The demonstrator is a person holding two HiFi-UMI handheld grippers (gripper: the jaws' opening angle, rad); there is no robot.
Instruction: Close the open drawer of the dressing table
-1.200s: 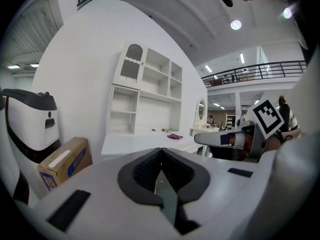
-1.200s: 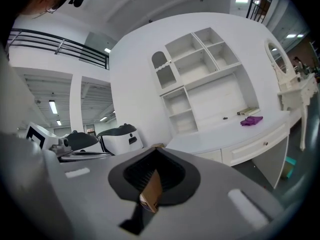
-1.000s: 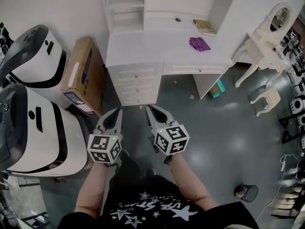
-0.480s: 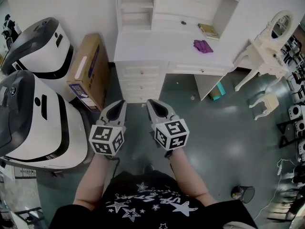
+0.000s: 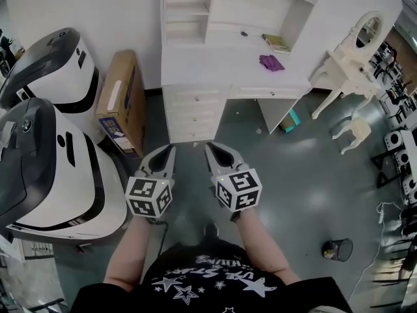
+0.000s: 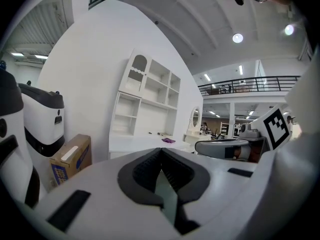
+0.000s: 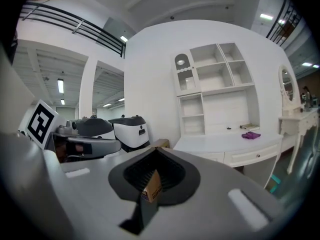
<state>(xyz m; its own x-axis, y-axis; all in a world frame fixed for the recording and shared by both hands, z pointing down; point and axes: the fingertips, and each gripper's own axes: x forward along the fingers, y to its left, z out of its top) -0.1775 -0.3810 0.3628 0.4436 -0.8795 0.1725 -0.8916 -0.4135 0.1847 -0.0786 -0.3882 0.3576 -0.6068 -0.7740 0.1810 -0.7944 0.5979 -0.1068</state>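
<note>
My two forearms reach out over the grey floor [image 5: 287, 175], each hand gripping a claw with a marker cube on its back; my left claw [image 5: 169, 150] is pinched fully together with nothing in it, its dark pads meeting at the tip in the left gripper view [image 6: 161, 150]; my right claw [image 5: 210, 149] is pinched together and empty too, and the scrap of brown I see through the slot behind its pads in the right gripper view [image 7: 155, 150] is only the cardboard box beyond; both claws sit side by side, slightly apart, pointing at the dressing table [image 5: 221, 67] and touching nothing; to my left stand two big white-and-black machines [image 5: 52, 168], with the cardboard box [image 5: 120, 100] leaning between them and the table; a small bin [image 5: 337, 248] sits on the floor to my right; ahead, well apart from my claws, the stack of drawers [image 5: 191, 113] and the wide drawer [image 5: 268, 91] beside it show fronts that look flush from here; on the tabletop lie a purple cloth [image 5: 272, 62] and a book [image 5: 277, 42]; white shelves [image 5: 189, 8] rise behind; farther right stand a small mirrored table [image 5: 348, 64] and a stool [image 5: 355, 132].
</note>
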